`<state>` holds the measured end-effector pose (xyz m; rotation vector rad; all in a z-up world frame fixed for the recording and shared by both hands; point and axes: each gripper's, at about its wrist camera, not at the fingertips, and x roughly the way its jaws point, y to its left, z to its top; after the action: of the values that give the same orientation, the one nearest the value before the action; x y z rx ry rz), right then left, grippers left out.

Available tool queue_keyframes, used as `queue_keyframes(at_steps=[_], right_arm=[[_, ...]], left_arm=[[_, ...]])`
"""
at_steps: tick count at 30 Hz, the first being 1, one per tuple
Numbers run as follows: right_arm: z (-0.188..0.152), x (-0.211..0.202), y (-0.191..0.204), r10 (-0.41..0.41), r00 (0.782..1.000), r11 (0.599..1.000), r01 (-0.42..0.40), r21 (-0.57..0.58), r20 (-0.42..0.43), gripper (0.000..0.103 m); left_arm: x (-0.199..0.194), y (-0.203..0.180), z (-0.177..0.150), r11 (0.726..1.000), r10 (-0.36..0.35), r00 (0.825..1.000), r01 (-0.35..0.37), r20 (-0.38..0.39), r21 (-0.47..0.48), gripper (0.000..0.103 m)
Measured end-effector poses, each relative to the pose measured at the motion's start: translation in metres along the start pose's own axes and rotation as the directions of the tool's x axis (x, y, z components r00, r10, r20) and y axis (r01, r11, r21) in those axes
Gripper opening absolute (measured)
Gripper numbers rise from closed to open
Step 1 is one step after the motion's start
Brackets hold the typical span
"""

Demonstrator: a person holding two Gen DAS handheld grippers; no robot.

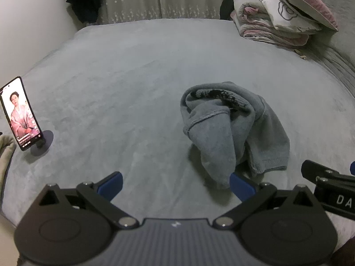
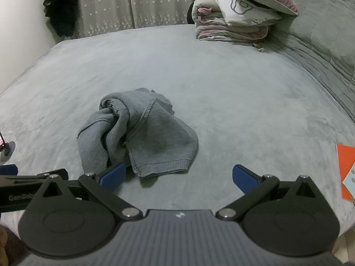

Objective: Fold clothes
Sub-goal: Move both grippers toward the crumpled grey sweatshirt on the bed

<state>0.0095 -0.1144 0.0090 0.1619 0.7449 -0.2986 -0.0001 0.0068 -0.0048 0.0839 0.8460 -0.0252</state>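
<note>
We see a crumpled grey-blue sweater [image 2: 137,137] with a ribbed hem just ahead of our right gripper [image 2: 178,177]. Our left gripper [image 1: 175,185] reads "GenRob"; both stand spread apart, empty.

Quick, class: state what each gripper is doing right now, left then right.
Left gripper: open, holding nothing, just short of the crumpled grey sweater.
Right gripper: open, holding nothing, the sweater's ribbed hem between its fingers.

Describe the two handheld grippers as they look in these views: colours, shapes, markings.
Both match. The left gripper and right gripper each have a ribbed grey-blue body bearing a small white logo, two round black discs, black linkage bars with silver pivot pins, and blue finger pads. White lettering shows on the sides, only partly readable. No cables or sleeves are visible.
</note>
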Motion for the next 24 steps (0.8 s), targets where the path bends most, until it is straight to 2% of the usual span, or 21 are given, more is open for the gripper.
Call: queue_keyframes(at_steps=[24], right_arm=[[0.0011, 0.0058, -0.0008, 0.000, 1.000, 1.000, 0.000, 0.002, -0.011, 0.103]], left_arm=[[0.0055, -0.0019, 0.0037, 0.999, -0.043, 0.999, 0.043, -0.018, 0.006, 0.103]])
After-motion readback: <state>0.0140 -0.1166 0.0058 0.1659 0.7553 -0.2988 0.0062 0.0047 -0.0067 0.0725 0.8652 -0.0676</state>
